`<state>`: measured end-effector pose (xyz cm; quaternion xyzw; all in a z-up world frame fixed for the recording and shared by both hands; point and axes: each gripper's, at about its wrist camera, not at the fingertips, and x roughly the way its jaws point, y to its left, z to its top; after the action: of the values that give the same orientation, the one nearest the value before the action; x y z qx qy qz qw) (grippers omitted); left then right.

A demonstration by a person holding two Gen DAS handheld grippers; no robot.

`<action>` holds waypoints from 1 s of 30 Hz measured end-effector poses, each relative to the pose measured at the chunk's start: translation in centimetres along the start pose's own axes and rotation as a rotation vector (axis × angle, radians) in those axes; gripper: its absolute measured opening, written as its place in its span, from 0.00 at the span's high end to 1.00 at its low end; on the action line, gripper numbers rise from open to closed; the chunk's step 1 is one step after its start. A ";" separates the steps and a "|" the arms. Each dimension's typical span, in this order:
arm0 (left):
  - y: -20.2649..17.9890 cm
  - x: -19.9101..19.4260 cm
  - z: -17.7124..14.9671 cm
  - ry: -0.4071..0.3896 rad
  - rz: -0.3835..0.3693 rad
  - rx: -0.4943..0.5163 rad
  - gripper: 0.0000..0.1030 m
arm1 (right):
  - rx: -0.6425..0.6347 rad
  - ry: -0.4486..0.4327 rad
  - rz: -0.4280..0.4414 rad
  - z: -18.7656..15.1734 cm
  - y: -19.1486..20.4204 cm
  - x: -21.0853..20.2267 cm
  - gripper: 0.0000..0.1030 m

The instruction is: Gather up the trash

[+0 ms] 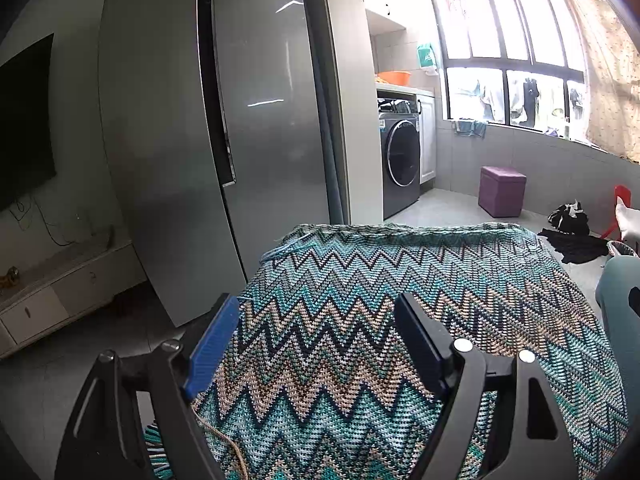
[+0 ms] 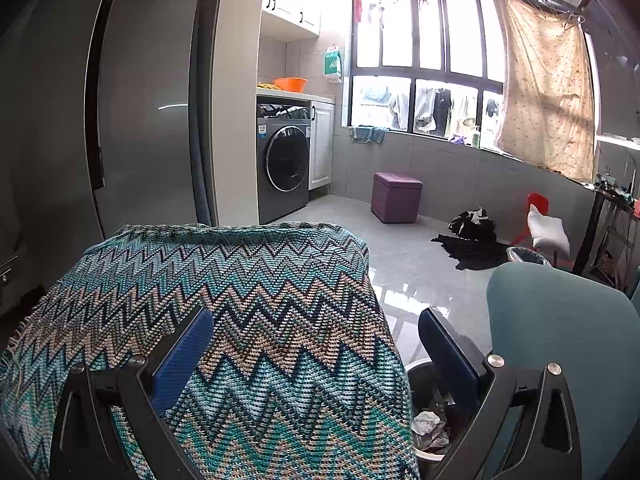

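Observation:
My left gripper [image 1: 320, 320] is open and empty above a table covered with a teal zigzag cloth [image 1: 400, 320]. My right gripper [image 2: 316, 332] is open and empty over the right edge of the same cloth [image 2: 240, 300]. Below the right gripper, between the cloth and a teal chair [image 2: 560, 320], stands a dark trash bin [image 2: 424, 400] with crumpled white paper trash [image 2: 426, 420] inside. A second bin with a clear liner [image 2: 528, 254] stands farther off on the floor. No trash shows on the cloth.
A steel fridge [image 1: 240, 140] stands ahead left, a washing machine [image 2: 284, 164] beyond it. A purple stool [image 2: 396, 200], black clothes [image 2: 472, 236], a red chair with a white pillow [image 2: 548, 232] and a TV stand [image 1: 60, 292] sit around the tiled floor.

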<state>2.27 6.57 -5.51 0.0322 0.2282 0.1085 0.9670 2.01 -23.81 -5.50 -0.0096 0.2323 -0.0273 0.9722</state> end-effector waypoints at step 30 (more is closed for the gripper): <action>-3.1 -7.3 4.8 -0.176 -0.053 0.033 0.23 | 0.018 -0.170 0.006 2.4 -1.9 -8.2 0.00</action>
<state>-1.29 1.81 1.62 0.0516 0.1451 0.0756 0.9852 -4.26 -25.18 0.36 -0.0023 0.1488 -0.0254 0.9885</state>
